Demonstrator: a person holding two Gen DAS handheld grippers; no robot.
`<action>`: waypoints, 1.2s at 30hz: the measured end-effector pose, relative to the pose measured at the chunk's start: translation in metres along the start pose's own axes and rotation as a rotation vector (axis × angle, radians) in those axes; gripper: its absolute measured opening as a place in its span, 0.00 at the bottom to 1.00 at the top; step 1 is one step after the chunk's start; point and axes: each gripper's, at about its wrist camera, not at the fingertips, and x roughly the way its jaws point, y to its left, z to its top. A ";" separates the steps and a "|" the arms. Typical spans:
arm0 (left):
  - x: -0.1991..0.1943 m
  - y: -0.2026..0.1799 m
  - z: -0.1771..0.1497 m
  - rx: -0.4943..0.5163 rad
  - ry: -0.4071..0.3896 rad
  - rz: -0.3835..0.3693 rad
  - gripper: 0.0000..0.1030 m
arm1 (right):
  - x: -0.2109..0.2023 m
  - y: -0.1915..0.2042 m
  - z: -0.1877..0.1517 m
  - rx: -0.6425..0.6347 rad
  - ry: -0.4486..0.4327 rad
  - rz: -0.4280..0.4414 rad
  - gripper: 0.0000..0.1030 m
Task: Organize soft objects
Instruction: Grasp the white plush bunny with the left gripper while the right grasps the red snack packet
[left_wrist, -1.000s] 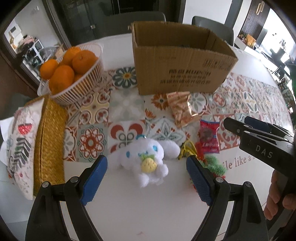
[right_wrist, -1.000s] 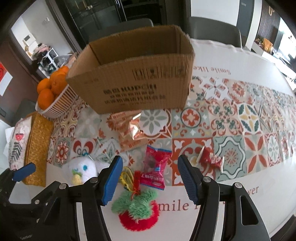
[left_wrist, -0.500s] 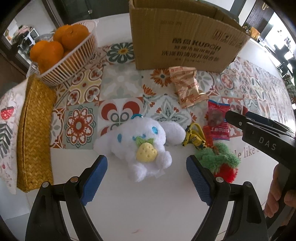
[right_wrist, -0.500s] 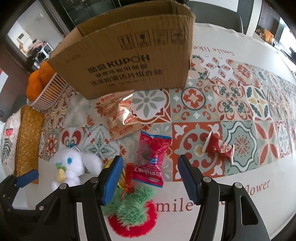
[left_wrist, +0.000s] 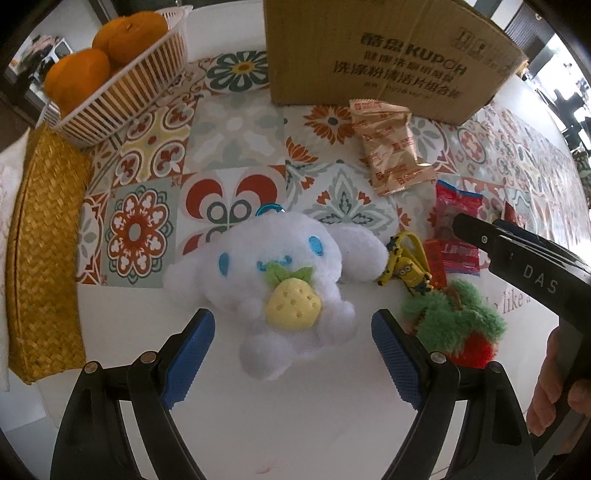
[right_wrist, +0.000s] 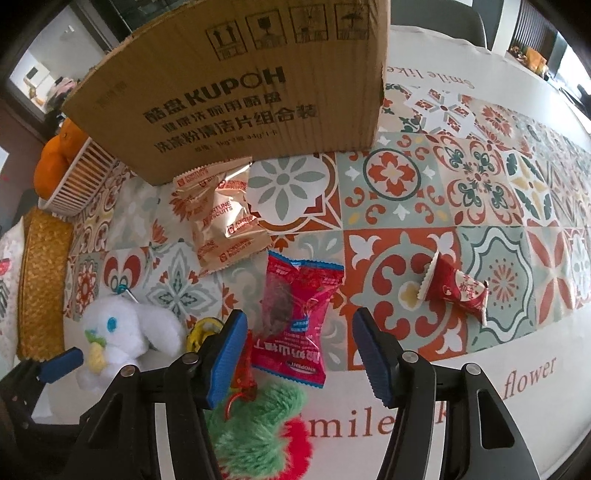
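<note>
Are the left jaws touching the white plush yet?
Apart. The left wrist view shows the open left gripper with table visible between each blue pad and the white plush.

White bunny plush (left_wrist: 284, 280) holding yellow strawberry, beside fuzzy red-green strawberry plush (left_wrist: 458, 328)

Black two-finger tools (left_wrist: 293, 354) with blue ribbed pads (right_wrist: 227, 360), silver screws, white "DAS" lettering, bare-skinned hand (left_wrist: 554, 391)

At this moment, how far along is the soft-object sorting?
Nothing looks sorted yet. The white plush and the strawberry plush both lie on the table in front of the cardboard box. In hand: nothing. The left gripper is open, the white plush's feet between its fingers; the right gripper is open over a red snack packet. Both plush pickups remain.
</note>
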 end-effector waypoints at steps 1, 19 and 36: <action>0.003 0.001 0.001 -0.008 0.004 -0.002 0.85 | 0.002 0.001 0.000 0.001 0.003 -0.002 0.57; 0.036 0.014 0.007 -0.053 0.034 -0.055 0.68 | 0.039 0.024 0.004 0.009 0.036 -0.027 0.43; 0.031 0.023 0.003 -0.050 -0.035 -0.091 0.53 | 0.023 0.016 -0.008 0.015 0.002 -0.017 0.31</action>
